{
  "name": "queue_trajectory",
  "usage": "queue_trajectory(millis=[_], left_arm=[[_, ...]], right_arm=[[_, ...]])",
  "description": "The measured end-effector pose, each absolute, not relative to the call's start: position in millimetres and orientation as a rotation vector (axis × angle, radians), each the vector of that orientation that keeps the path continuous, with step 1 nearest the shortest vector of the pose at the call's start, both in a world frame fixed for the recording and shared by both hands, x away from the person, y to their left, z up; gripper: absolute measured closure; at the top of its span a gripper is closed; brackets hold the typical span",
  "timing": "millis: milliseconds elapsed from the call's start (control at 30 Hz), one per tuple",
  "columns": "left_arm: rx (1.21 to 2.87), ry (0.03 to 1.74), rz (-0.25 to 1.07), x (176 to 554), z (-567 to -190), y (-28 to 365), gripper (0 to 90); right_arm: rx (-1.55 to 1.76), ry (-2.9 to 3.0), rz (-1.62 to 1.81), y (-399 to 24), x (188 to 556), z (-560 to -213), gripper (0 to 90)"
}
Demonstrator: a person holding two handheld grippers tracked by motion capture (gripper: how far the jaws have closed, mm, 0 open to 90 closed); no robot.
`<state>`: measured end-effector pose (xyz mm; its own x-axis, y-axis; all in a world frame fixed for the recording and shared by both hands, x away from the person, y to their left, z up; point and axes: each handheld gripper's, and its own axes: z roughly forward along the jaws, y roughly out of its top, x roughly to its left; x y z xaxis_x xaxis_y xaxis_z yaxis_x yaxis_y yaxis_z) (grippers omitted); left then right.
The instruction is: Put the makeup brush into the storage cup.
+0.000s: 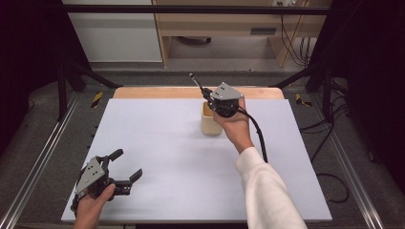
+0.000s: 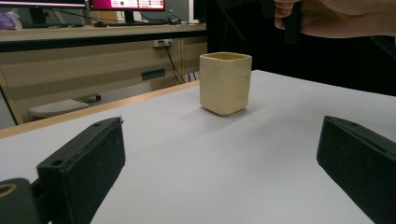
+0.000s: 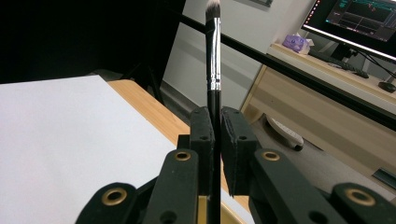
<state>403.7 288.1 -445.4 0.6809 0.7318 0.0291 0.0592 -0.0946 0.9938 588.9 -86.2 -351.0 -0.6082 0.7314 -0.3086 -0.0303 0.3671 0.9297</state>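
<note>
Black jaws of the left tool [image 1: 125,170] are seen spread wide at the near left corner of the white surface [image 1: 157,157], with nothing between them; it is held low by a hand [image 1: 90,206]. Farther off, right of centre, a cream square cup [image 1: 210,123] stands upright on the surface. Directly above its far side the right tool [image 1: 206,93] is held by a white-sleeved arm, its jaws clenched on the black handle of a makeup brush [image 3: 213,51]. The brush is pointed up and away, bristles at the far end, over the wooden far edge.
</note>
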Motion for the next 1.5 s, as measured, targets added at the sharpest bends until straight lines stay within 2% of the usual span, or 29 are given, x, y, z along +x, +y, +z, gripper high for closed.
queue_trajectory(millis=[1500], left_arm=[[1.578,0.663,0.637,404.1,-444.6,288.3,0.7]], right_arm=[[0.643,1.902,1.292,-88.0,601.7,-371.6,83.6]])
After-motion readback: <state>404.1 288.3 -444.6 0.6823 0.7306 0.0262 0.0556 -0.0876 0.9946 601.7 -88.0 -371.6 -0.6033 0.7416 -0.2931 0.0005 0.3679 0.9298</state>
